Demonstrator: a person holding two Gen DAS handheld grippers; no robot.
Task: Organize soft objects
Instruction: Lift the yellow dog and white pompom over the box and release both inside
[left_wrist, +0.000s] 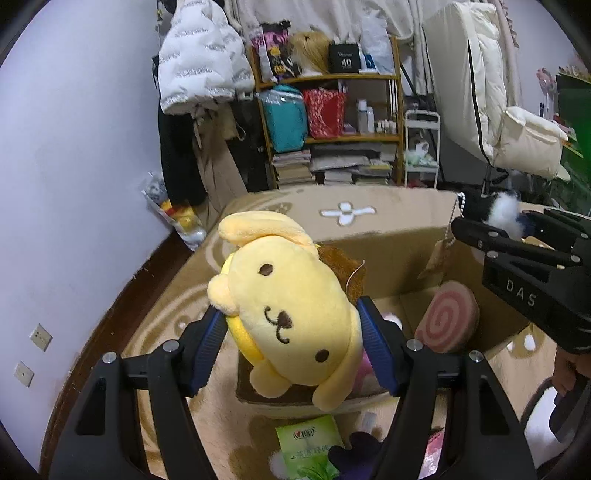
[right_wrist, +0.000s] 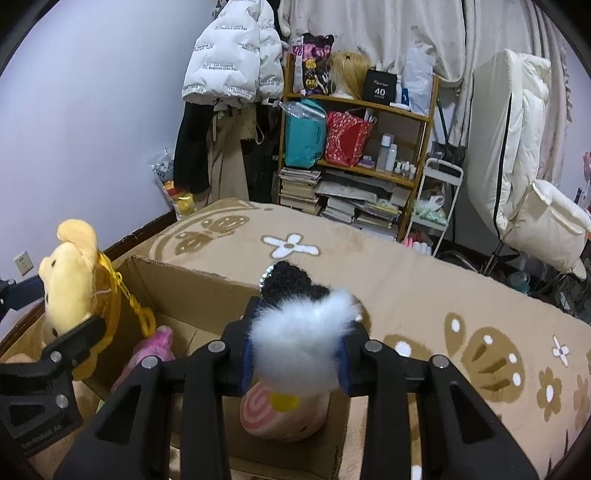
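Evidently the depositing step was in hand: the left claw (left_wrist: 291, 332) was clenched on the yellow plush dog (left_wrist: 291, 314), the right claw (right_wrist: 295, 354) on a black-and-white fluffy toy (right_wrist: 303, 332), both above the cardboard box (right_wrist: 192, 284). Lowering toward six o'clock and release were called for next.

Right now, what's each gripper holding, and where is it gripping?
The left gripper clamps the yellow dog plush across the sides of its head. The right gripper pinches the fluffy white and black toy by its white fur.
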